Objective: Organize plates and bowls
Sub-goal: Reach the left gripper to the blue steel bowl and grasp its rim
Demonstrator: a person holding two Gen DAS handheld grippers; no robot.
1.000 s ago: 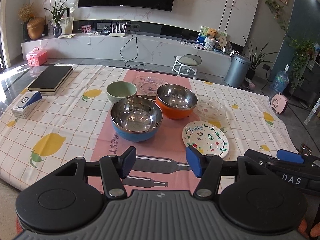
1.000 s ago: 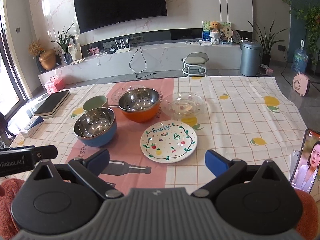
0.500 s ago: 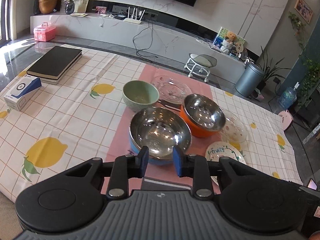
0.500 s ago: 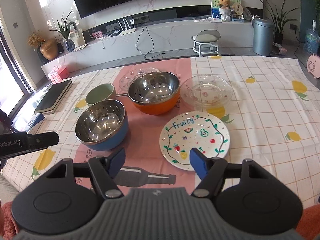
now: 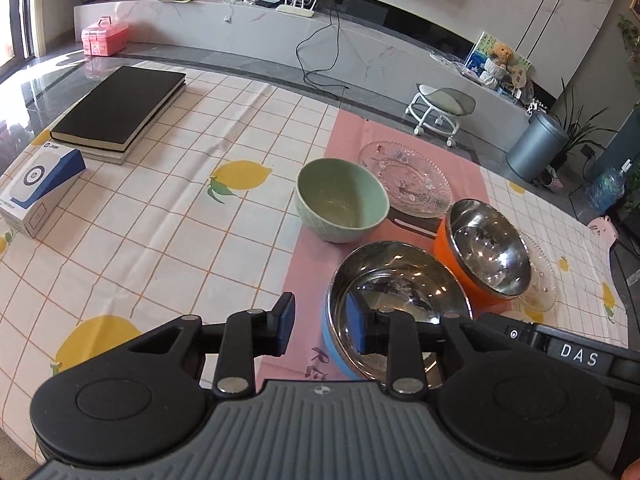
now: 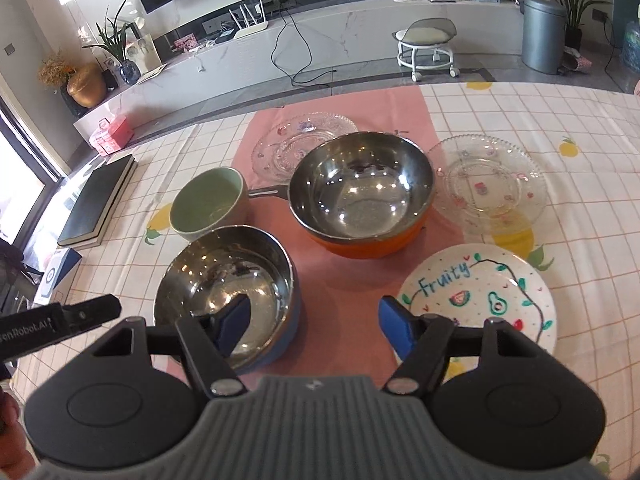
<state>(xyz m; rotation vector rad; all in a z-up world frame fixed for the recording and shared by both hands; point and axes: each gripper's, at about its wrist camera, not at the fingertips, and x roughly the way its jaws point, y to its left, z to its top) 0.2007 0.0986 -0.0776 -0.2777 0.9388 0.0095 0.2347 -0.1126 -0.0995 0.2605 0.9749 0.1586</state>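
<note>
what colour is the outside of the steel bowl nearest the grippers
Blue on the outside of the nearest bowl, steel inside; it shows best in the right wrist view.

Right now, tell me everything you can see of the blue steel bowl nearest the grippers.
The blue bowl has a shiny steel lining and a blue outer shell. It stands upright and empty on the pink table runner, nearest of the dishes, in front of the green bowl and left of the orange bowl. The left gripper straddles its left rim, one finger inside and one outside, not visibly pressing. One pad of the right gripper overlaps the bowl; contact is unclear.
</note>
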